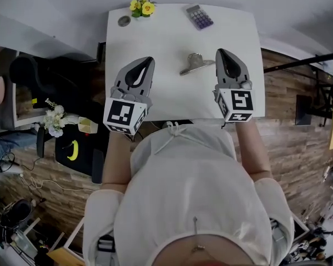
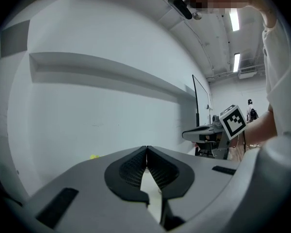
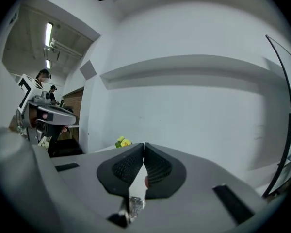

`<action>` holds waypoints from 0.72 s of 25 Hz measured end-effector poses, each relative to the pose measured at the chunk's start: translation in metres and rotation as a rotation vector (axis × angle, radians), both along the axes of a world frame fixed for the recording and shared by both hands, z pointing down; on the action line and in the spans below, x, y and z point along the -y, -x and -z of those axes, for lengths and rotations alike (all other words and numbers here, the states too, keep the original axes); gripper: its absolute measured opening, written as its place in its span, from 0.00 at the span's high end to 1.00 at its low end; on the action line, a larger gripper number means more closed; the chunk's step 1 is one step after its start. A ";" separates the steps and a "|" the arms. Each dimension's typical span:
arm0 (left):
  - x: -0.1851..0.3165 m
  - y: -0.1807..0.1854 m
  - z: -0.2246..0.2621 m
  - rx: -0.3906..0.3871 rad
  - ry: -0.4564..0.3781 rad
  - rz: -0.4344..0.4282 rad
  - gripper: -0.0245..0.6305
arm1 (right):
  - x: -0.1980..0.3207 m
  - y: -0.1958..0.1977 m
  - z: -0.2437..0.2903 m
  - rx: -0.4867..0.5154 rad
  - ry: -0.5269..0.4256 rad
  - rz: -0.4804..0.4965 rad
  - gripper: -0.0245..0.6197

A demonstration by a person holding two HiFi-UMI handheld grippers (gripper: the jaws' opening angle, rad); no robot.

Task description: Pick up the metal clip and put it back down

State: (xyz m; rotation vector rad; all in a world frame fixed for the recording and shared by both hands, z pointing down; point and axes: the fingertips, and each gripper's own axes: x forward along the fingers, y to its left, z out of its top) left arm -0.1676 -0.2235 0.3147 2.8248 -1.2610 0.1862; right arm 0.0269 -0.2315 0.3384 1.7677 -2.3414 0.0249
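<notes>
Two tongs are in view over the white desk (image 1: 172,93), and neither one carries anything.

1. Left tongs (image 1: 149,61): the left gripper view shows the ribbed pads pressed together at the tips (image 2: 146,148), with only a narrow wedge of gap below them. Nothing sits in that gap. These tongs are aimed at the wall rather than at the desk.

2. Metal clip (image 1: 195,63): it lies flat on the desk between the two tongs, well apart from the left pair and just beside the right pair. No pad touches it.

3. Right tongs (image 1: 221,52): the right gripper view shows the pads closed tip to tip (image 3: 144,144), pinching nothing. They also point roughly level, toward the wall and the yellow flowers (image 3: 122,141) at the far edge of the desk.

Task status: the clip rests on the desk and is free of both tongs. This layout fits either end of the cycle, before the pick-up or after the put-down, and the views do not settle which. If the pick-up is not yet done, the right tongs are the nearer pair and must spread before they descend on the clip.
</notes>
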 end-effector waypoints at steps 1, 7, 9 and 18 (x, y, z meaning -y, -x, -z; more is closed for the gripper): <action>-0.001 0.002 0.004 0.001 -0.007 0.005 0.93 | -0.002 0.000 0.004 0.011 -0.007 0.004 0.95; -0.004 0.011 0.024 0.012 -0.047 0.039 0.93 | -0.015 0.006 0.020 0.047 -0.039 0.053 0.95; -0.004 0.013 0.028 0.012 -0.054 0.050 0.93 | -0.018 0.006 0.025 0.067 -0.050 0.063 0.96; -0.008 0.006 0.031 0.016 -0.059 0.043 0.93 | -0.024 0.005 0.032 0.050 -0.068 0.090 0.96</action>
